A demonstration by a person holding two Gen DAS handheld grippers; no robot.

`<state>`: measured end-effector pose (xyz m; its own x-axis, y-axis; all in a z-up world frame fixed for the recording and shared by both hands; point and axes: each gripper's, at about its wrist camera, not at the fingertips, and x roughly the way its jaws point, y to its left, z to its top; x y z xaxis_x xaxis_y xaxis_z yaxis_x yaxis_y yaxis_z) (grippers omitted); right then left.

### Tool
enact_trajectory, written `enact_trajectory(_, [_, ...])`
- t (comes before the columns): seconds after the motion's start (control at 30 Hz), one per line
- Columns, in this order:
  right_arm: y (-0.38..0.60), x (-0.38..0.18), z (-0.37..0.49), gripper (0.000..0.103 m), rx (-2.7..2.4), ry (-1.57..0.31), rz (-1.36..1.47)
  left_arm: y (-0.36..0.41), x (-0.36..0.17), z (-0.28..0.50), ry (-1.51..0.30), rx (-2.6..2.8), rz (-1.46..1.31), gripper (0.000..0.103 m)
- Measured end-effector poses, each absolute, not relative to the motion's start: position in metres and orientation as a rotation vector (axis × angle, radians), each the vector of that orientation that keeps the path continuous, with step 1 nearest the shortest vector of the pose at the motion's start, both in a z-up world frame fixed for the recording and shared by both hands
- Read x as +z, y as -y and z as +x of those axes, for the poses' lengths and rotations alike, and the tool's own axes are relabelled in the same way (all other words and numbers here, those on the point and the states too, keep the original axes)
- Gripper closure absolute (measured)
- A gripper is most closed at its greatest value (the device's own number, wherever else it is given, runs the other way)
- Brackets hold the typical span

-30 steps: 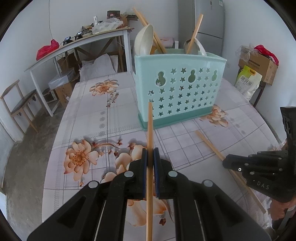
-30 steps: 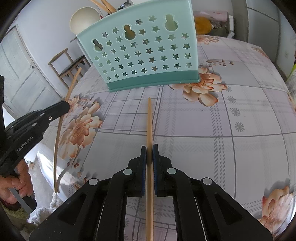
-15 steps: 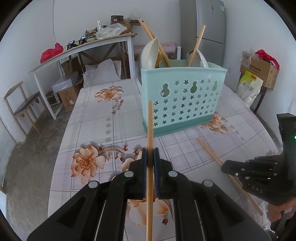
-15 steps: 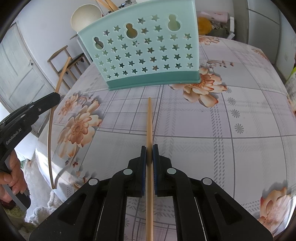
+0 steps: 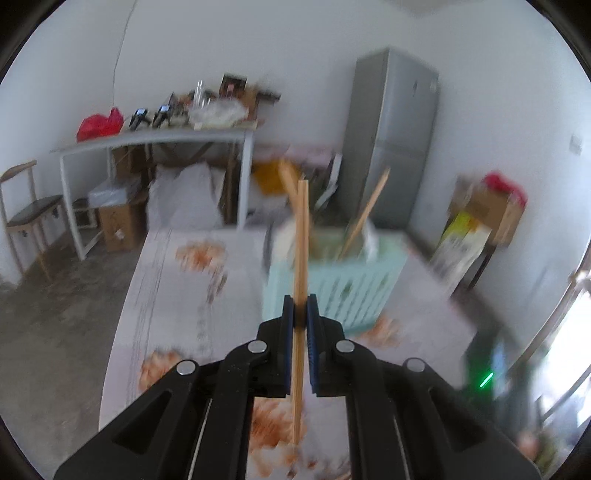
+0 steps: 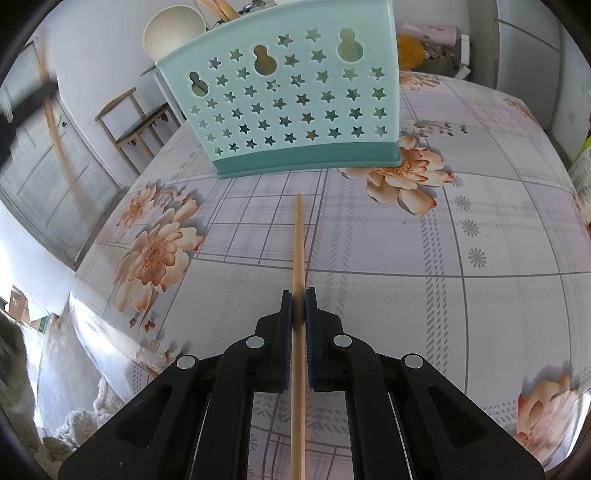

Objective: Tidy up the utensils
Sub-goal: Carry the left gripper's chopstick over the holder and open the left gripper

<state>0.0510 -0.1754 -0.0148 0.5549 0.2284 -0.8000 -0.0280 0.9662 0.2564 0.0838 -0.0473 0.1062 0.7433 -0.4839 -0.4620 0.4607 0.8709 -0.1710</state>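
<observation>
Left gripper (image 5: 300,314) was clamped on a thin wooden chopstick (image 5: 301,236), tip over the mint-green star-perforated plastic utensil basket (image 5: 354,291) at 12 o'clock. Right gripper (image 6: 298,308) pinched another wooden chopstick (image 6: 297,236) w/ tip on the floral tablecloth (image 6: 461,236), basket at 12.

The utensil basket (image 6: 291,107) stands on the table (image 6: 461,258); a chopstick (image 6: 298,236) lies on the table just before the basket; a ladle (image 6: 173,31) stands in the basket; a chair (image 6: 136,125) stands behind the basket, left.
</observation>
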Motion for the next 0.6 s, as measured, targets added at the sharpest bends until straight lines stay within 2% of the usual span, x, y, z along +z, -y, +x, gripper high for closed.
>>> enact_trajectory(0.27, [0.178,-0.016,0.051,0.098,0.159,-0.973,0.242,0.053,0.171,0.109,-0.331,-0.615,-0.221,0.097])
enact_trajectory(0.6, [0.185,-0.015,0.048,0.098,0.184,-0.971,0.271,0.079,0.187,0.149,-0.271,-0.602,-0.250,0.097])
